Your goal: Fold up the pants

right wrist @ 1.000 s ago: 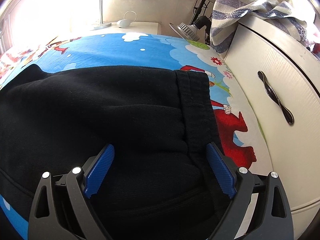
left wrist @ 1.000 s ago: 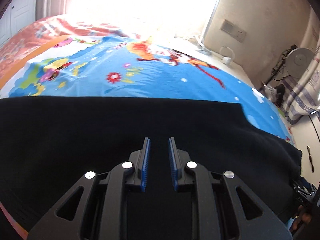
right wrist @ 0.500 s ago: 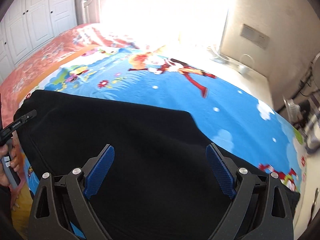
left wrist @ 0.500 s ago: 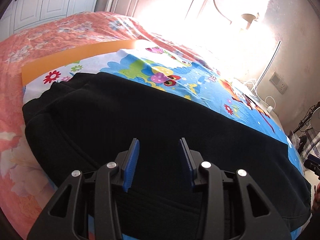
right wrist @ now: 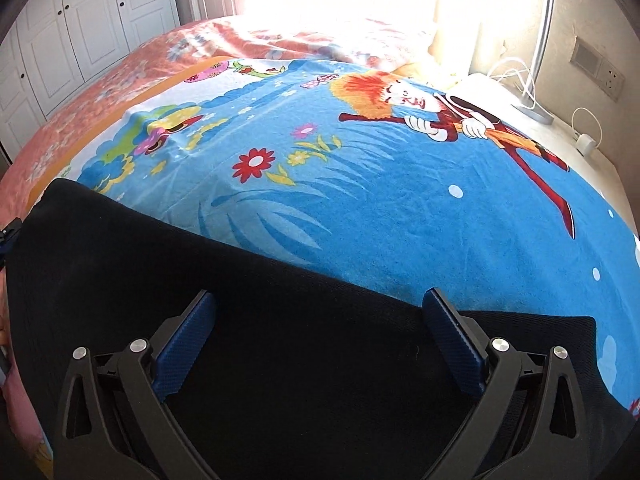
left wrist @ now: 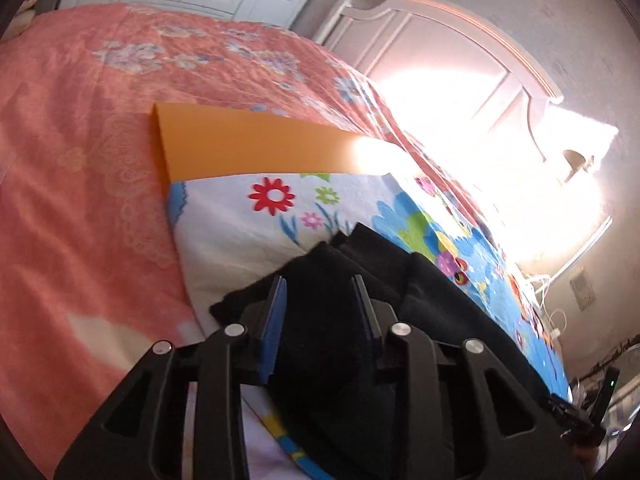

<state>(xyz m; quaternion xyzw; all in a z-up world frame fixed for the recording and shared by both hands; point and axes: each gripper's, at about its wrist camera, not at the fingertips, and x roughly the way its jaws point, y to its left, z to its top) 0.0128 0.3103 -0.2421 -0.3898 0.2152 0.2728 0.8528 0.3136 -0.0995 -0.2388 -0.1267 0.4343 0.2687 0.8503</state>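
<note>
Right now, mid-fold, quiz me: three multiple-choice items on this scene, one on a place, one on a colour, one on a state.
1. The black pants lie on:
A. the cartoon blanket
B. the floor
C. a chair

2. The strip beyond the blanket's edge is:
A. green
B. orange
C. grey

3. The right claw is:
A. shut on the pants
B. wide open
C. out of view

Answers: 1 A, blue print borders the pants. 2 B, orange against the pink bedspread. 3 B, pads stand far apart over the cloth.
</note>
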